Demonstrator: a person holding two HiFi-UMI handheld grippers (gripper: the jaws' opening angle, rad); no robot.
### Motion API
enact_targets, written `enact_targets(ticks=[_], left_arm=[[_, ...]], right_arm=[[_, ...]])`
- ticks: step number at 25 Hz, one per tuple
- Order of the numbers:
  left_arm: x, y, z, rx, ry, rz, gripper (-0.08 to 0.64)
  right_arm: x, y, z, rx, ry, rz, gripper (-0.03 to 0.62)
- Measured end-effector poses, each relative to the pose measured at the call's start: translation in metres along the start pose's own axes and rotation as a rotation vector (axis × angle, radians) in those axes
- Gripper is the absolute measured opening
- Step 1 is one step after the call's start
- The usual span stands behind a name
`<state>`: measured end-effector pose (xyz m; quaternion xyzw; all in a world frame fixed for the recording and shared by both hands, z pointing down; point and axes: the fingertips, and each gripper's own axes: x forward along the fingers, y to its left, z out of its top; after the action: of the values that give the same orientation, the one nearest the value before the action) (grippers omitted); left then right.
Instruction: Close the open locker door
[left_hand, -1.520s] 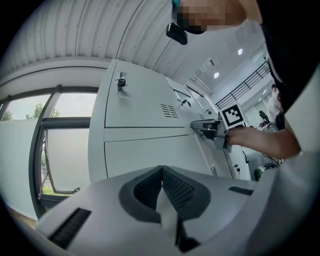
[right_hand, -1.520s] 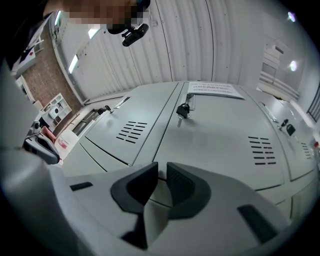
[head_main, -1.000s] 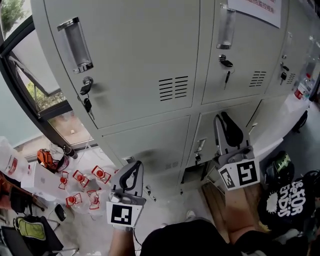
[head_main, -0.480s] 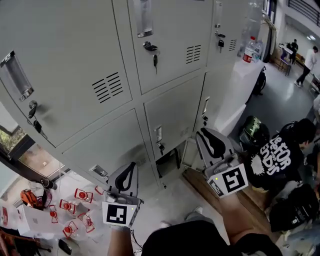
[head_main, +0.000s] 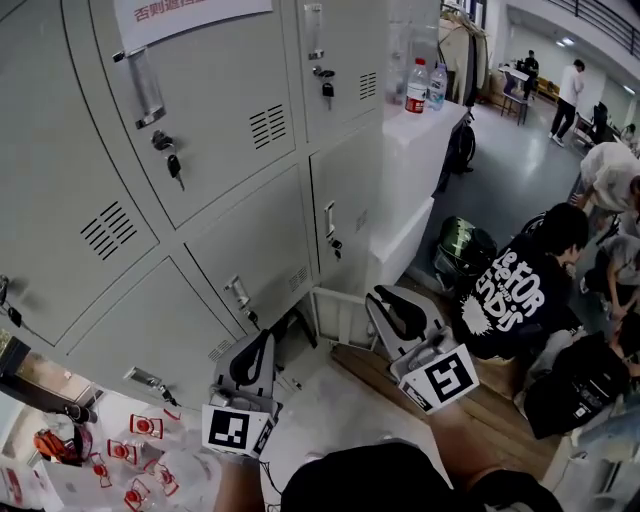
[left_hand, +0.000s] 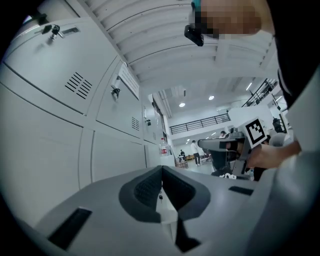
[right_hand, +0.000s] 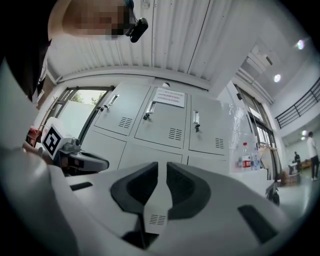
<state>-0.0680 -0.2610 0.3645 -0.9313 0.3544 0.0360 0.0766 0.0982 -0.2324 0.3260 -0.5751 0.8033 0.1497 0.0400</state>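
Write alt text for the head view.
The left tool and right tool hang low before grey lockers, near a bottom door standing ajar. Bottles stand on a white counter at right, and people sit or crouch beyond it.

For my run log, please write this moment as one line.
stage: before contact | left gripper: fingers shut, empty | right gripper: fingers slightly apart, empty | locker door: open, untouched
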Motion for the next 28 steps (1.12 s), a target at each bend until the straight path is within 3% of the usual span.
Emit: enact_targets(ticks=[15, 28], left_arm=[[0.067, -0.081, -0.004, -0.024, -0.008, -0.154, 0.023], [0.074, -0.087, -0.006, -0.047, -0.017, -0.178, 0.023]], right_arm=[[-0.06, -0.041, -0.013, 0.013, 0.025, -0.059, 0.069], [-0.064, -0.048, -0.022, 0.012, 0.036, -0.073, 0.069]])
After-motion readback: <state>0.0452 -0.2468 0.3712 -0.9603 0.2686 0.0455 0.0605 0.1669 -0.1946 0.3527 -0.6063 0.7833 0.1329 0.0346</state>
